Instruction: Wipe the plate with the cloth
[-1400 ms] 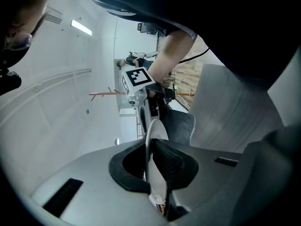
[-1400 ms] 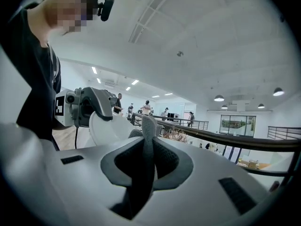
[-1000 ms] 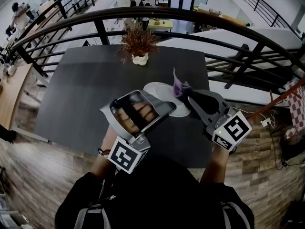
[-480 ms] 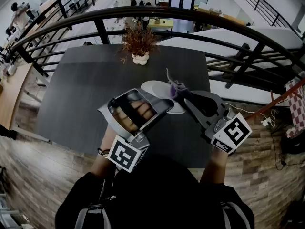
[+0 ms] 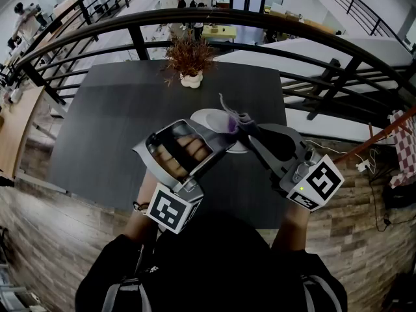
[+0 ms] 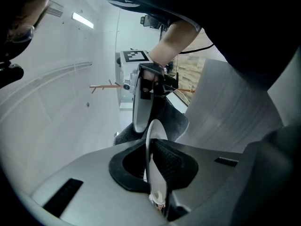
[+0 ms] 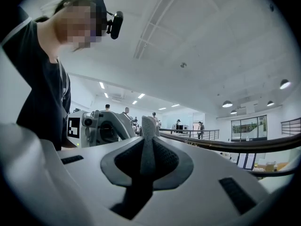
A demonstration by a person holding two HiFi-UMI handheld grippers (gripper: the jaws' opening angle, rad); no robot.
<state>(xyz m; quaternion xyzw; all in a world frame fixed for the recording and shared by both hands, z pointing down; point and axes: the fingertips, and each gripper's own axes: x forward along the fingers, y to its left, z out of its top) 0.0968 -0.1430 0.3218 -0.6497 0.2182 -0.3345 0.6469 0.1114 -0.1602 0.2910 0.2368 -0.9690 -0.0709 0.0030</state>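
The left gripper (image 6: pixel 153 173) is closed tight on the rim of the plate (image 6: pixel 151 142). The right gripper (image 7: pixel 148 161) pinches the cloth (image 7: pixel 149 126), close to the plate.

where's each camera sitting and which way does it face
Head view: on the person's head, facing steeply down at the table; shows their torso, left gripper on the plate, right gripper on the cloth.
Left gripper view: on the left gripper, looking along jaws clamping the plate's rim, towards the right gripper and forearm.
Right gripper view: on the right gripper, looking along jaws shut on the cloth, towards the left gripper and torso.
Shared: each gripper view shows the other gripper.
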